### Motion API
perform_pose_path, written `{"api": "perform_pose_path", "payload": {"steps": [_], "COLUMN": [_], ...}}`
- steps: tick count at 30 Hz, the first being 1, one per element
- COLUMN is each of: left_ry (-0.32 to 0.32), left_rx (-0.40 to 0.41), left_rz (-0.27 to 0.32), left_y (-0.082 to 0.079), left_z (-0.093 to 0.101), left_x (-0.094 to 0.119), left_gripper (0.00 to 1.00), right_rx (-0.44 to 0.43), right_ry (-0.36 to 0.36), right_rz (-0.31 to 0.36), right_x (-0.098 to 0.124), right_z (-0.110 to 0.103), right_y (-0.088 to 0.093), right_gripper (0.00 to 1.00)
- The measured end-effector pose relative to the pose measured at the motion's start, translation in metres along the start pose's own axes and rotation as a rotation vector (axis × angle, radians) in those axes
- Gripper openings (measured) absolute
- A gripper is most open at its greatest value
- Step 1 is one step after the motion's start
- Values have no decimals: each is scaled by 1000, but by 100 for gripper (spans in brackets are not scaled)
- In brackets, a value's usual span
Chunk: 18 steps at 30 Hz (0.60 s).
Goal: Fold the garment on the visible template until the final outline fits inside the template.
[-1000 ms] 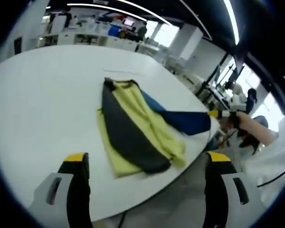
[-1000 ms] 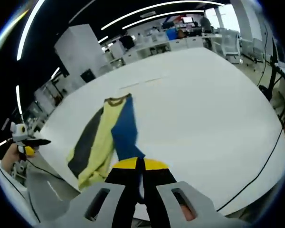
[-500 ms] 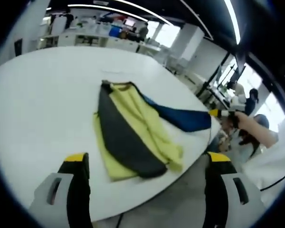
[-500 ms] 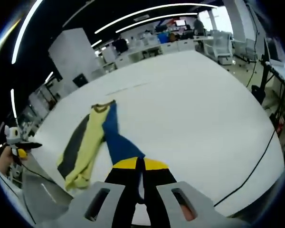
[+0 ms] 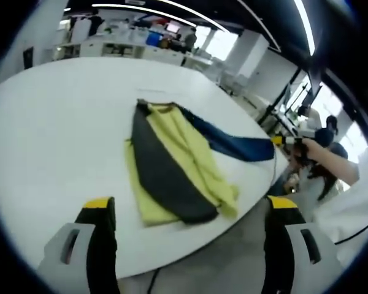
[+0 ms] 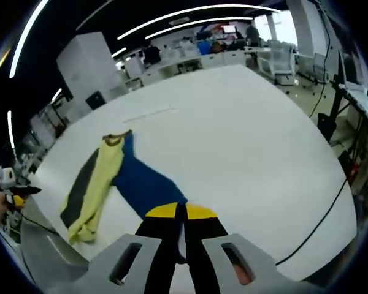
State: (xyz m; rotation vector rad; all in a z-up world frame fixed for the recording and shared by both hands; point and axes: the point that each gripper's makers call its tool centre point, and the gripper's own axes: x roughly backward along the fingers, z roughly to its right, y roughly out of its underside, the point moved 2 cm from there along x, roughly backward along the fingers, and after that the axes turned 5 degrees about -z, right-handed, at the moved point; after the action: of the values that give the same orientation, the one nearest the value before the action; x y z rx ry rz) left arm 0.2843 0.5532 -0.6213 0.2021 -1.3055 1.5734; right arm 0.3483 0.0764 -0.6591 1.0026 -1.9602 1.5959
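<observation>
Item 1: garment (image 5: 172,162), a colour-block top in yellow, dark grey and navy blue, lying on a large white table (image 5: 55,122). In the left gripper view it sits ahead of the left gripper (image 5: 190,211), between the lines of its 2 jaws, the collar at the far end and the hem near the table's close edge.

Item 2: left gripper. Jaws stand wide apart (yellow tips at either side of the view) with nothing between them; it hangs off the table edge, apart from the cloth.

Item 3: right gripper (image 6: 180,214). Jaws pressed together on the navy blue panel (image 6: 144,187) of the garment, which stretches from the tips back to the collar, drawn away from the yellow part. In the left gripper view this gripper (image 5: 286,141) appears to the right, past the table edge, with the blue panel taut toward it.

Item 4: thin line (image 6: 148,112) marked on the table beyond the collar.
</observation>
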Motion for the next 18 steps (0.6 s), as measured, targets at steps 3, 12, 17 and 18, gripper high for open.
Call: {"api": "perform_pose_path", "payload": {"steps": [3,12,17,18], "left_ry": [-4,-11,-22,-23], "left_rx": [5,2,1,2], "left_rz": [3,-3,1,3], "left_y": [-1,-3,-7,-8], "left_z": [-1,-1,-3,-3], "left_x": [0,-1,0,0], "left_gripper": [97,97,97,97], "right_rx": [3,0,-3,-2], "right_ry": [7,31,40,43], "right_rz": [-18,-51,-60,-62], "right_x": [-4,-16,-19,-19], "right_z": [4,23,33,35], "right_y": [2,6,5,6], "right_gripper": [3,3,3,3]}}
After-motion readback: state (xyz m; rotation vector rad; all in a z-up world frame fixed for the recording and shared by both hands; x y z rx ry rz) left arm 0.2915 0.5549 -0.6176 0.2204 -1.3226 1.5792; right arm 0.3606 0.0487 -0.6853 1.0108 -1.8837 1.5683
